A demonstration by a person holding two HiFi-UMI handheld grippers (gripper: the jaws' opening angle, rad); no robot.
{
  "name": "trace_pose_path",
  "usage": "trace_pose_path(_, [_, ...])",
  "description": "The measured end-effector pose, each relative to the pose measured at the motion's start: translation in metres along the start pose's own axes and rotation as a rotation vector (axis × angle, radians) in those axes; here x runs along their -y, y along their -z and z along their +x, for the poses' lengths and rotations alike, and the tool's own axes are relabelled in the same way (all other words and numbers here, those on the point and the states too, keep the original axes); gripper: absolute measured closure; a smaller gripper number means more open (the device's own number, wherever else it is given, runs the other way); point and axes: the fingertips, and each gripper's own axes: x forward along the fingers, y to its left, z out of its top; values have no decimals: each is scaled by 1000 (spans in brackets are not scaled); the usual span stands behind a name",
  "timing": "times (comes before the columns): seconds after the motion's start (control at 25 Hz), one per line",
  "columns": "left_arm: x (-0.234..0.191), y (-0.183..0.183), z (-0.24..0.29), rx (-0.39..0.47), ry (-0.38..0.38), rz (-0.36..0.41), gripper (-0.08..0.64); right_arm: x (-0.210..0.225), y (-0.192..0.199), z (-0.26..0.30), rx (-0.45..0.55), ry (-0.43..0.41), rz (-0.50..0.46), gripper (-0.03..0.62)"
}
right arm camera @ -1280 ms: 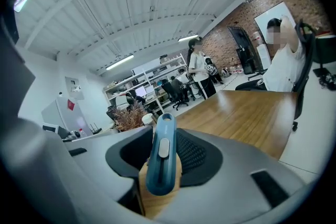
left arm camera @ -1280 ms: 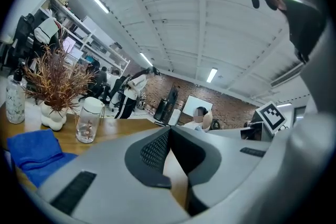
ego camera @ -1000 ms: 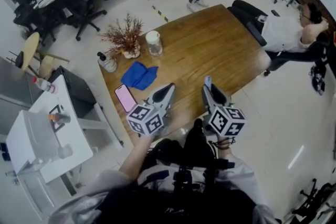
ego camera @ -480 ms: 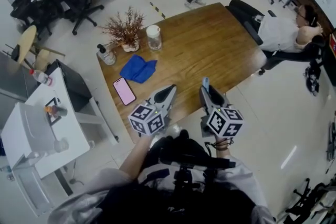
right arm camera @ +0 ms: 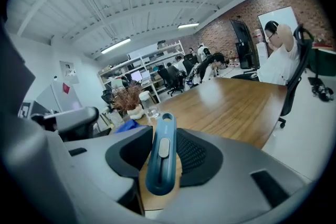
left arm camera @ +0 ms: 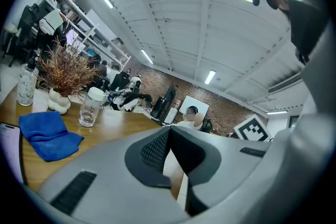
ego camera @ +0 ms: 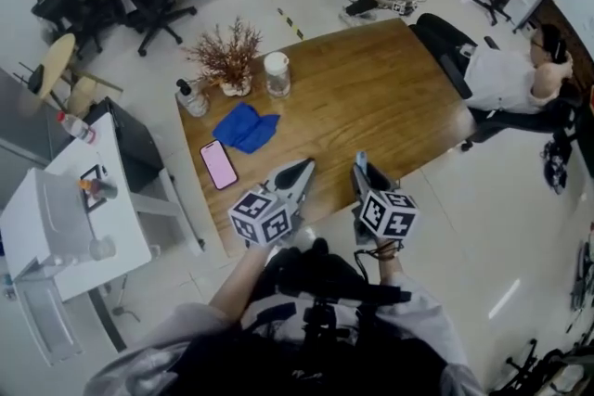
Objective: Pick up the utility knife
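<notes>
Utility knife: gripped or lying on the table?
Gripped. The right gripper is shut on the blue utility knife, which sticks up between its pads.

Even ceiling strip lighting point(right arm camera: 116, 45), soft shadows; fisheye edges bend, dark vignette corners.

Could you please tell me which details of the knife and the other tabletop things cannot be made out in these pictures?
Utility knife: in the right gripper view its lower end is hidden behind the right gripper body, so the blade state is unknown.
Phone: cut off by the left gripper view's edge; its screen is too small in the head view.
Clear bottle: label print blurred in the left gripper view.
</notes>
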Motion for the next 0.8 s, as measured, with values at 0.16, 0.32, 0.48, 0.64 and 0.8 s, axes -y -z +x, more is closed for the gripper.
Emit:
trace_pose_path(0.16, [-5, -7, -4, 8, -46, 8, 554, 26, 23, 50, -132, 33, -61, 439])
trace_pose_path(0.32, [-12, -8, -11, 18, -89, 15, 554, 53, 41, 95, -246, 74, -147, 437])
trace_pose_path(0.48, [-26, -8, -24, 23, -158, 10, 554, 72, 65, 133, -365, 100, -216, 437])
trace_pose_path(0.64, [-35, -7, -33, 25, -208, 0, 554, 87, 77, 140, -464, 152, -280, 435])
trace_pose_path(0.8, [-39, -1, -35, 17, -223, -7, 554, 85, 71, 142, -445, 143, -305, 422])
